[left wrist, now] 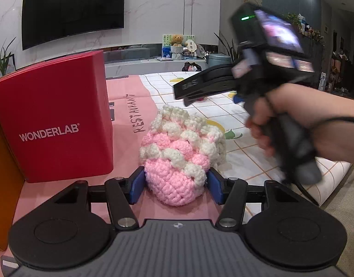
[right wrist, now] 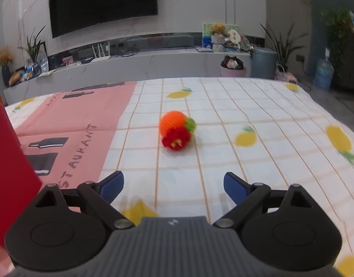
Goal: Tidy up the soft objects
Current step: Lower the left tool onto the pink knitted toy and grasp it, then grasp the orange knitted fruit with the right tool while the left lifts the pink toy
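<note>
Left wrist view: the left gripper [left wrist: 175, 185] is seen with its blue pads set against the two sides of a crocheted pouch [left wrist: 180, 154] — clamped on it, at its near, lower end. The grip low on the body is judged to leave the ruffled mouth free, so that the soft pouch can be lifted without being crushed shut. The pouch rests on the pink mat [left wrist: 128, 106], just right of a red box [left wrist: 54, 120], which is probably the container meant for the soft things. The pouch is knitted in chunky pink yarn with wavy cream bands and a cream frill at its far end; it looks plump and yielding.

Right wrist view: the right gripper [right wrist: 174, 184] is held with its fingers well apart and nothing between them — pointed across the checked cloth [right wrist: 257, 106] toward a crocheted orange ball [right wrist: 172, 121] with a green tuft and a red flower [right wrist: 177, 138] touching its near side. The ball lies well beyond the fingertips, not yet reached. Both views are blurred in places.
</note>
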A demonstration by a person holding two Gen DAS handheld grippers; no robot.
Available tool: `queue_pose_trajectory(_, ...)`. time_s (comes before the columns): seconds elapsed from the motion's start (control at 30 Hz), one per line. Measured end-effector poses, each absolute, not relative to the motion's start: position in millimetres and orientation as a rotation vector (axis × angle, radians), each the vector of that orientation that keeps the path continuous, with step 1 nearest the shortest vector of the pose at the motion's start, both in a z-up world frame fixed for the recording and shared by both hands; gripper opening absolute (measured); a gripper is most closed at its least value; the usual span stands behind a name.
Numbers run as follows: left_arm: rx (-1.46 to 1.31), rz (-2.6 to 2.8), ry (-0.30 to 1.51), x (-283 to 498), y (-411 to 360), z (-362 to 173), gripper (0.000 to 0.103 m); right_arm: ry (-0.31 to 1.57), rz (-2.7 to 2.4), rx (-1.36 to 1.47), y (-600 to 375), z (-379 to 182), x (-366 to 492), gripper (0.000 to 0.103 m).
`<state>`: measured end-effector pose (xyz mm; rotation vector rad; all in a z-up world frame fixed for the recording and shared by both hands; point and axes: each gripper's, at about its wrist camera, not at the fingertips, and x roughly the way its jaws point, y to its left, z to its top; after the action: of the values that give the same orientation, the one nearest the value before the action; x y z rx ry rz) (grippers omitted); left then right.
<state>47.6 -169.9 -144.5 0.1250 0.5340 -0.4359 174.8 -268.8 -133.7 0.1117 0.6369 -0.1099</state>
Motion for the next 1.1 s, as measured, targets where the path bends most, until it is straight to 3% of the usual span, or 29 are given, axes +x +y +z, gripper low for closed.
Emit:
queue_pose_trajectory(0.33, 0.118, -0.435, 0.507, 37, -168, -147, 0.065, 0.641, -0.096, 0.117, -279, -144, 252, 0.092)
queue_pose_trajectory(0.47, 0.116, -0.432, 0.506, 39, -169, -149, 0.065, 0.671, -0.112, 0.136, -283, -147, 266, 0.086)
queue_pose_trajectory(0.57, 0.112, -0.437, 0.506, 39, -169, -149, 0.065, 0.666, -0.130, 0.136, -284, -147, 265, 0.072)
queue_pose_trajectory(0.63, 0.111, -0.446, 0.501, 40, -167, -149, 0.068, 0.655, -0.139, 0.143, -286, -146, 264, 0.047)
queue_pose_trajectory(0.8, 0.101, -0.472, 0.501, 41, -164, -149, 0.078, 0.635, -0.124, 0.199, -293, -146, 258, 0.046)
queue_pose_trajectory(0.9, 0.097, -0.496, 0.511, 45, -163, -148, 0.089, 0.638, -0.126, 0.192, -292, -146, 257, 0.046)
queue_pose_trajectory(1.1, 0.074, -0.477, 0.523, 60, -166, -145, 0.093, 0.644, -0.118, 0.168, -288, -146, 257, 0.046)
